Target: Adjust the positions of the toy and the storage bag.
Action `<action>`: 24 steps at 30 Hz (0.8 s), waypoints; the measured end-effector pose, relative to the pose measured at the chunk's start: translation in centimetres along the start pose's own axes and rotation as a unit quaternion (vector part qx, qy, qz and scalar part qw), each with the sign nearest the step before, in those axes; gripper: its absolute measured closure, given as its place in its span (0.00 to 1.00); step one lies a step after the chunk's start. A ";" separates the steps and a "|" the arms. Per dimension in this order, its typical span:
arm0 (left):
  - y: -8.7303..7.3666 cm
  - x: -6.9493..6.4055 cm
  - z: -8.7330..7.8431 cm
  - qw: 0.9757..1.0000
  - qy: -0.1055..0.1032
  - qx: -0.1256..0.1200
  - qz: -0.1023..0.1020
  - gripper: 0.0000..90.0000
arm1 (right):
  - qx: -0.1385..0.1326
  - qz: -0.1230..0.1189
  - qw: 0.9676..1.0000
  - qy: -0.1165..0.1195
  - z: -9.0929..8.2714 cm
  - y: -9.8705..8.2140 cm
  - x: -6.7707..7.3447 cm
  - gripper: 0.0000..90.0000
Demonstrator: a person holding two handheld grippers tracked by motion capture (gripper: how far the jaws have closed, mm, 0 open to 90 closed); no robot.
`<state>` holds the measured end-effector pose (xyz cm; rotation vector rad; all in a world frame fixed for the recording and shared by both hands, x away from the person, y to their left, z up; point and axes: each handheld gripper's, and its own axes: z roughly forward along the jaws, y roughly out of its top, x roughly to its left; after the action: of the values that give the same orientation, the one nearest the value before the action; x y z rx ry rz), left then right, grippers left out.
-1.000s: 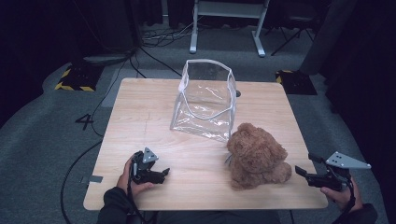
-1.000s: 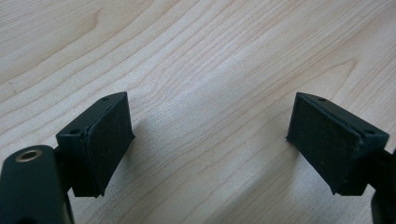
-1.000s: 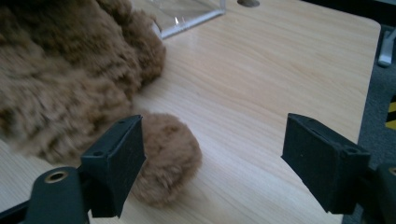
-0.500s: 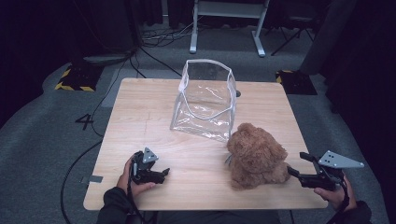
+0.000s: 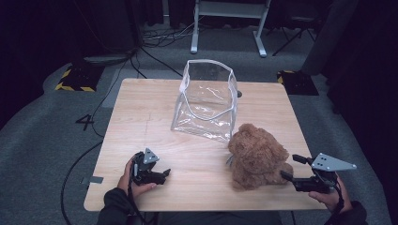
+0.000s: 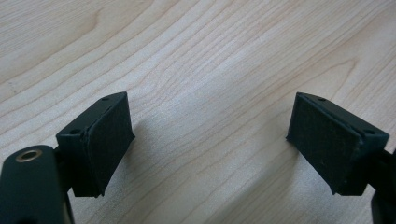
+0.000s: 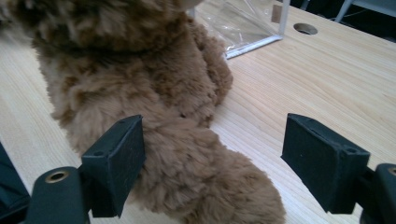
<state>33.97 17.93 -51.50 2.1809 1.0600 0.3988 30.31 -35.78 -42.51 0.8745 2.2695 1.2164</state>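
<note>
Desk (image 5: 141, 108): pale wood, carrying all items.

Clear plastic bag (image 5: 206, 101): stands upright, mouth open upward, well beyond both tools, toward the far edge.

Brown plush bear (image 5: 258, 157): sits upright just ahead of the right tool; in the right gripper view a furry limb reaches between the jaws.

Right tool (image 5: 287, 172): jaws wide, holding nothing; left pad against the fur, right pad clear.

Left tool (image 5: 165, 174): jaws wide, empty, low over bare desk, well apart from the bear.
</note>
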 end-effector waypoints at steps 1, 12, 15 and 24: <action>0.0 0.0 0.0 1.000 0.000 0.000 0.000 0.16 | 0.000 -0.002 1.000 0.000 0.1 0.1 0.1 0.24; 0.0 0.0 0.0 1.000 0.000 0.000 0.000 0.16 | -0.006 -0.015 1.000 0.018 0.6 1.0 1.6 0.24; 0.0 0.0 0.0 1.000 0.000 0.000 0.000 0.16 | -0.007 -0.014 1.000 0.024 0.9 1.2 1.9 0.23; 0.0 0.0 0.0 1.000 0.000 0.000 0.000 0.16 | -0.008 -0.024 0.999 0.033 1.1 1.7 2.7 0.23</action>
<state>33.97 17.93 -51.50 2.1809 1.0597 0.3991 29.67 -32.55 -41.84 0.7802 2.3163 1.2580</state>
